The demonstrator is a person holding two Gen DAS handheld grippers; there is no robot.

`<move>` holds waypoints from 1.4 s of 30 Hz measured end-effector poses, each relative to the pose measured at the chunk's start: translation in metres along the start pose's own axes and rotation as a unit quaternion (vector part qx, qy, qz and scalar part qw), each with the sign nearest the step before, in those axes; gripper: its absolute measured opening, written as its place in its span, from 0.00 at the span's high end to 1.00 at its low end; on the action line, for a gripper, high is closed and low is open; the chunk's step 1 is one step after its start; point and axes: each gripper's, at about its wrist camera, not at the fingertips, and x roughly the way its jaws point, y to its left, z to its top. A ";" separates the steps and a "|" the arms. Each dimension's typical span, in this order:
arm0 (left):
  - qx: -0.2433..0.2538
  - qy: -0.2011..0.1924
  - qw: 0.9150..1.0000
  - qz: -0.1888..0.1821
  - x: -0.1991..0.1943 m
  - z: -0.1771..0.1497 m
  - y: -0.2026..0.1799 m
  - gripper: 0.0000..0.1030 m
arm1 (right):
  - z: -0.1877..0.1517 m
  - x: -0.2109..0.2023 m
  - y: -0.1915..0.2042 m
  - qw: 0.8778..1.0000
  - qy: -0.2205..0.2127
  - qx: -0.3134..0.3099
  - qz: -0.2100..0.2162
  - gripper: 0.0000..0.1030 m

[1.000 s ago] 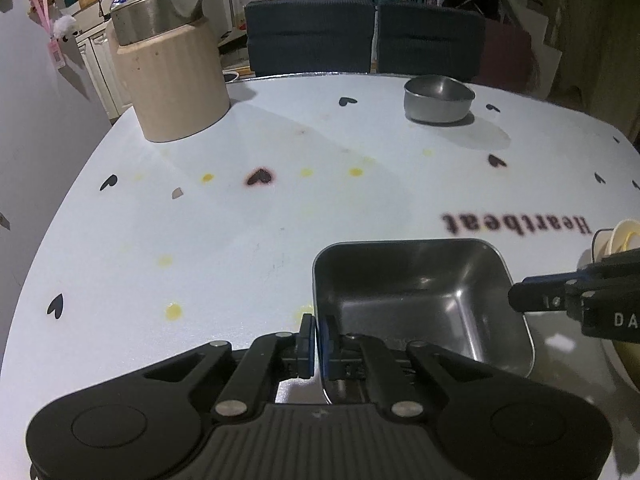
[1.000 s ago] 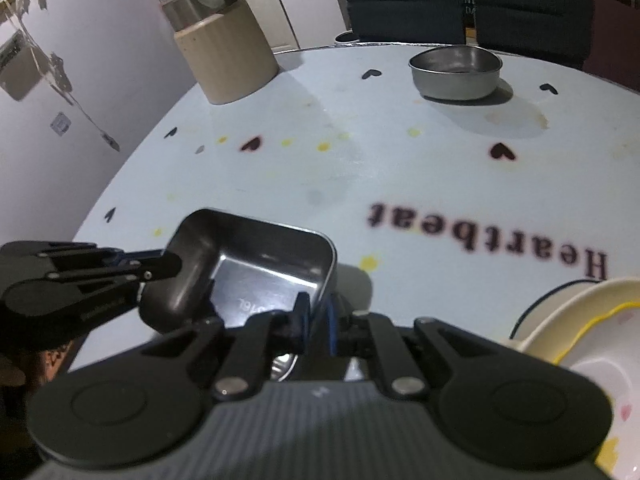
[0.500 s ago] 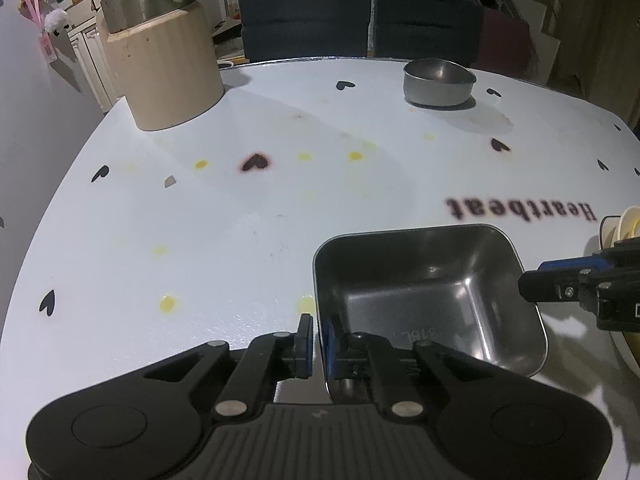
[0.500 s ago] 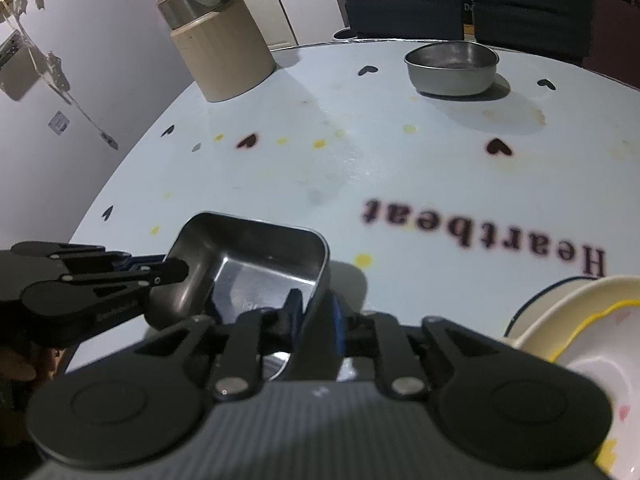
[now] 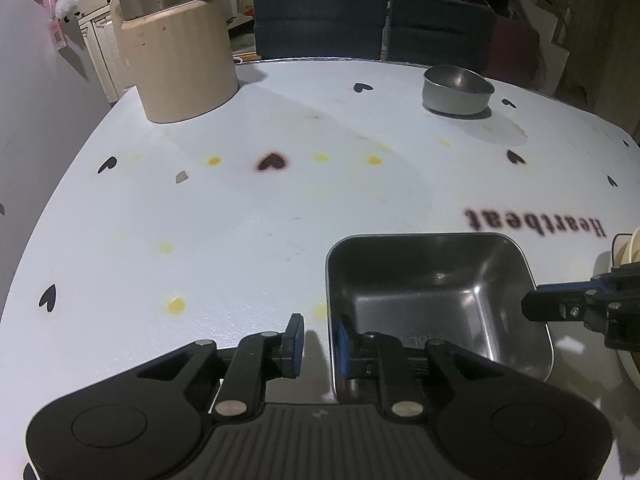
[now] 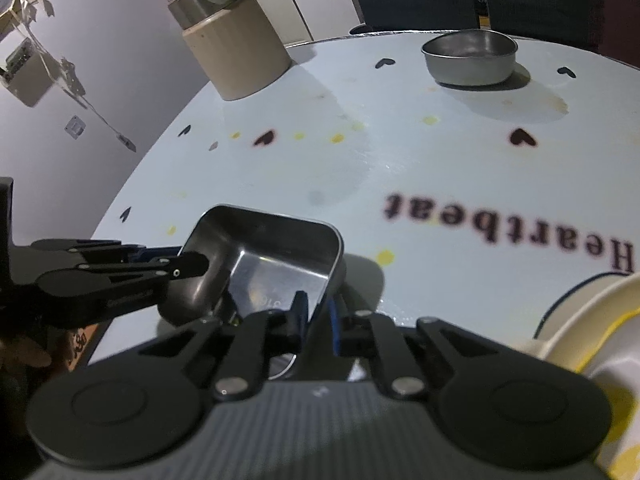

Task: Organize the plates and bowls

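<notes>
A square steel dish [image 5: 432, 292] rests on the white table near its front edge; it also shows in the right wrist view [image 6: 272, 264]. My left gripper [image 5: 318, 344] is open, its fingers astride the dish's left rim with a gap on each side. My right gripper [image 6: 316, 320] is open too, its fingers astride the dish's right rim. A round steel bowl [image 5: 458, 90] stands far back on the right, also in the right wrist view [image 6: 470, 60]. A cream plate with a yellow edge [image 6: 592, 328] lies at the right.
A tall beige canister holding a steel pot [image 5: 176, 48] stands at the back left of the table [image 5: 280, 208]. Two dark chairs [image 5: 320, 20] stand behind the far edge. A wall is close on the left.
Both grippers were shut on the dish's rims and have opened. The dish has come down to rest on the table.
</notes>
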 end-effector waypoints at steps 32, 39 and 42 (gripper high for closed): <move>-0.045 -0.104 0.993 -0.047 -0.060 0.057 -0.048 0.00 | 0.041 -0.088 -0.053 0.987 -0.150 -0.017 -0.060 0.01; -0.048 -0.126 0.989 -0.054 -0.053 0.085 -0.075 0.00 | 0.059 -0.101 -0.082 0.978 -0.181 -0.003 -0.101 0.00; -0.050 -0.131 0.989 -0.055 -0.044 0.096 -0.085 0.00 | 0.068 -0.105 -0.097 0.975 -0.191 0.000 -0.116 0.00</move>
